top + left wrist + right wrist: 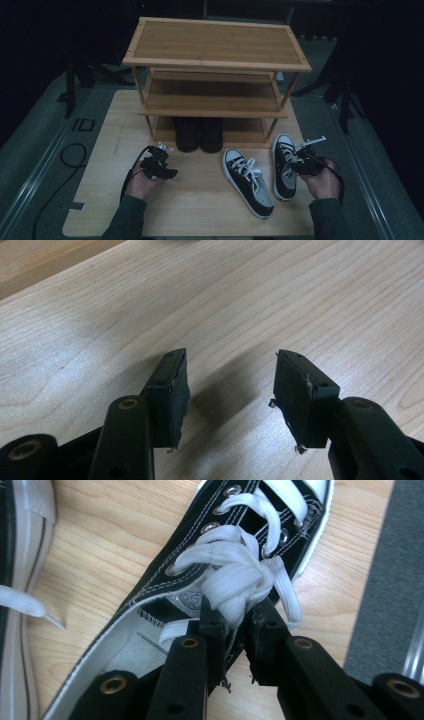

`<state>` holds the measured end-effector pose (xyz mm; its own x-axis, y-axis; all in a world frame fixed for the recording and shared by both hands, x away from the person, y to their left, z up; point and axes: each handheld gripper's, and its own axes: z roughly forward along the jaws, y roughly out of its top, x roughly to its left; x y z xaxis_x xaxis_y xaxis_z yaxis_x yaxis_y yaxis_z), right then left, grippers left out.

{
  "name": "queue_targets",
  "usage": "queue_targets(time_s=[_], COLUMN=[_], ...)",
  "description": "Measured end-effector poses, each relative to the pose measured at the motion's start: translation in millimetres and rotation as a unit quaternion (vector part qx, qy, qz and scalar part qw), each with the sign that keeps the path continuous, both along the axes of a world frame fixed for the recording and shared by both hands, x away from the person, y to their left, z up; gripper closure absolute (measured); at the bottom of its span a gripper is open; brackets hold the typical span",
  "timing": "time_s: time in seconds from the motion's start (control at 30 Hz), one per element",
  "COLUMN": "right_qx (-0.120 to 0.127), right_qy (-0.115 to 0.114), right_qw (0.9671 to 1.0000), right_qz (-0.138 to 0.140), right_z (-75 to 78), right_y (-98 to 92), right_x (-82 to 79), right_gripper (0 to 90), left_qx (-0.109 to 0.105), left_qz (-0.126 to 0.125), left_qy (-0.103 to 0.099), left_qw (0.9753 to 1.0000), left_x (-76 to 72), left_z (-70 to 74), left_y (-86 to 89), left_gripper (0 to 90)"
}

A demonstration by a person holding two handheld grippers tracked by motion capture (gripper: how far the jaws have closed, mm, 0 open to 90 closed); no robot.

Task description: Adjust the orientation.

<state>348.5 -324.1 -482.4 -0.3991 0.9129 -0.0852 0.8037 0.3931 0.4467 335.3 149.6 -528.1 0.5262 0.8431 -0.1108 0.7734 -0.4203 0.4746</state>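
Fingers (212, 630) of the right gripper (234, 625) pinched nearly together on the black canvas sneaker (200, 535), right at the edge of the upper under the white lace bow (235, 575). Probably canvas rim plus a bit of lace caught in there, hard to tell which. Wide apart on the left gripper (230, 375), nothing between the jaws, just hovering over the bare table (125, 305).

Sneaker sitting on the right side of the table, in front of the bamboo shoe rack (215, 45), toe toward the rack. Its twin (247, 182) lies just beside it on the left, angled.

Handling guess: light, with a soft canvas upper and a stiffer rubber sole. Likely to flop or swing toe-down if lifted by one side of the opening. Laces no good as a handle, slippery and liable to pull the bow loose. Better to bite deeper on the eyelet strip or the heel collar, where the fabric is doubled up.

Views: right gripper view great for the grip point, eyelets, stitching and insole. High view good for layout: three shelves, top two bare, pair of dark shoes (199, 134) on the bottom one with free room beside them. Left gripper view handy for confirming those open jaws over wood grain.
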Motion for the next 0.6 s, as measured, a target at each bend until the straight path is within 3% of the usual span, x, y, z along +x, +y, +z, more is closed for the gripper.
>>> queue_targets(time_s=[0.27, 0.37, 0.6], right_qx=[-0.036, -0.03, -0.042], right_qy=[0.001, -0.005, -0.027], right_qw=[0.9993, 0.9995, 0.9987], right_qz=[0.006, 0.004, 0.005], right_z=[4.8, 8.1, 20.0], right_y=[-9.6, -15.8, -18.0], right_x=[-4.7, -6.6, -13.3], right_gripper=[81.9, 82.3, 82.6], left_qx=[-0.002, -0.001, -0.001], left_qz=[0.0, 0.001, 0.001], left_qy=[0.002, 0.003, 0.004], left_qw=[1.0, 1.0, 1.0], left_x=[0.3, 0.2, 0.5], left_z=[-1.1, -1.2, -1.7], left_y=[-0.6, -1.2, -1.1], left_gripper=[48.2, 48.2, 48.2])
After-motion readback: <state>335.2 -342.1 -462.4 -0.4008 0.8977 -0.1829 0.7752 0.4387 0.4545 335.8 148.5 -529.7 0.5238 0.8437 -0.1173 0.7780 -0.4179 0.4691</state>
